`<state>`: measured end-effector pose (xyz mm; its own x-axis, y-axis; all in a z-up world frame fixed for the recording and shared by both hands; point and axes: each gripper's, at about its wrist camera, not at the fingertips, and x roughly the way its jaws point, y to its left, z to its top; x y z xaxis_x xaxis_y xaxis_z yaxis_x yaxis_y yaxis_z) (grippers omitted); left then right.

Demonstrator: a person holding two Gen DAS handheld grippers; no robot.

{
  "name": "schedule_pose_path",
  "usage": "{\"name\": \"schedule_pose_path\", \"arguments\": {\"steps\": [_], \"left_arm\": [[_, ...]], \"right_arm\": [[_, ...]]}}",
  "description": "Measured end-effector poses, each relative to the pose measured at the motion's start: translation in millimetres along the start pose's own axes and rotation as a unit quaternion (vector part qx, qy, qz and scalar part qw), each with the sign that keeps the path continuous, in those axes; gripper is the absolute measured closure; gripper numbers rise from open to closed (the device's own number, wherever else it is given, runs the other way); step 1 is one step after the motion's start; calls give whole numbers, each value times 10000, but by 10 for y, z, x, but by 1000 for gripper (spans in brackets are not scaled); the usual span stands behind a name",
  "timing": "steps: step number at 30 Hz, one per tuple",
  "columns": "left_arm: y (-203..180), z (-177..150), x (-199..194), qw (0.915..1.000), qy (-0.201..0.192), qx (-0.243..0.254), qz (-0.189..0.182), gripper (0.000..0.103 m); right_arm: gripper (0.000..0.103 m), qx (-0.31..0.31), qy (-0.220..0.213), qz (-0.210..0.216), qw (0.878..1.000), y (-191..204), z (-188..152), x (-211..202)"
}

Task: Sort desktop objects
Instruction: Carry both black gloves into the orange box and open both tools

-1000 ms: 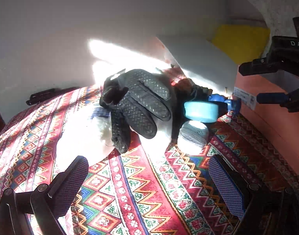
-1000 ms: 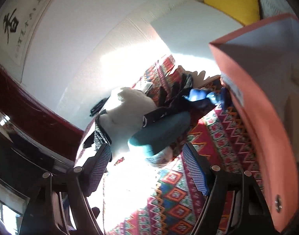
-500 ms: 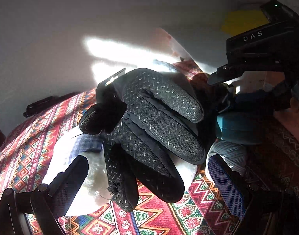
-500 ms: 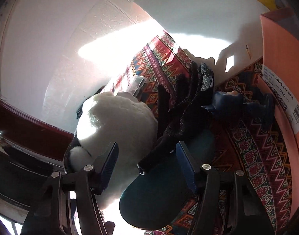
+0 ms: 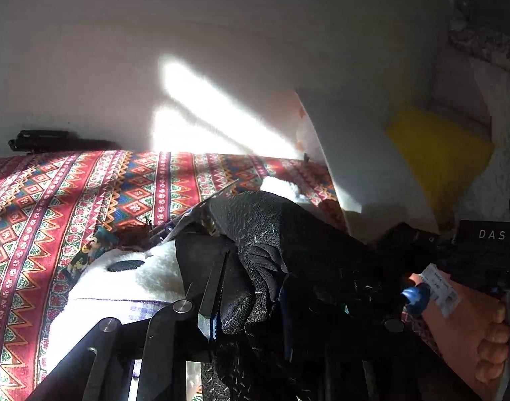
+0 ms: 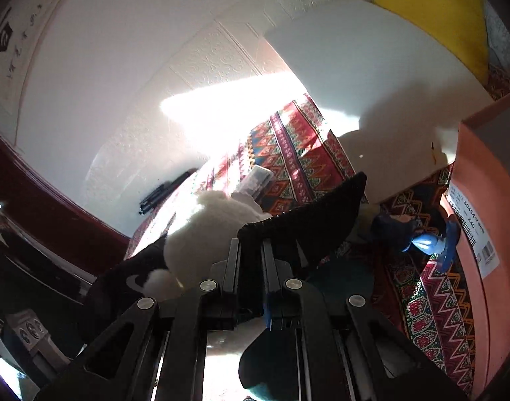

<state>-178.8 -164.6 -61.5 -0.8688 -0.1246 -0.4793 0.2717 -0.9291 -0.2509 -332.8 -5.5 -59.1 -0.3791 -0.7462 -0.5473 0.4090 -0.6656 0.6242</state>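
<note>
I'm pinching the black textured fabric glove [image 5: 288,250] with my left gripper [image 5: 251,307], jaws closed on its lower part. My right gripper [image 6: 251,267] is clamping what looks like the same glove's ribbed cuff [image 6: 308,220], jaws nearly together. The glove's long axis is running rightward between the two grippers, over the white plush toy [image 5: 131,284] lying on the patterned red tablecloth [image 5: 71,193] covering the table. The orange cardboard box [image 6: 482,200] is standing to the right, nearer my right gripper, probably the drop spot. White walls are closing in behind.
</note>
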Motion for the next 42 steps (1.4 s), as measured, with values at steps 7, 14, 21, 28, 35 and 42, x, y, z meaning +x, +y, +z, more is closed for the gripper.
{"name": "schedule_pose_path", "arguments": {"steps": [7, 14, 21, 28, 35, 42], "left_arm": [[-144, 183, -810, 9980, -550, -20, -306, 83], [-542, 333, -1404, 9940, -945, 293, -477, 83], [-1030, 397, -1640, 9895, -1081, 563, -771, 83], [-1683, 393, -1533, 9828, -939, 898, -1312, 82], [-2495, 255, -1226, 9706, -561, 1355, -1909, 82], [-3127, -28, -639, 9611, 135, 1591, -2254, 82]], "right_arm": [[93, -267, -672, 471, 9963, 293, 10, -708], [93, -471, -1184, 951, 9873, 512, -47, -1429], [93, -782, -1799, 1037, 9751, 636, -175, -2335], [93, -1033, -2681, 325, 9573, 477, -219, -3215], [93, -836, -3005, -710, 9474, -148, -96, -3559], [93, -261, -2749, -1506, 9492, -1080, 110, -3491]]}}
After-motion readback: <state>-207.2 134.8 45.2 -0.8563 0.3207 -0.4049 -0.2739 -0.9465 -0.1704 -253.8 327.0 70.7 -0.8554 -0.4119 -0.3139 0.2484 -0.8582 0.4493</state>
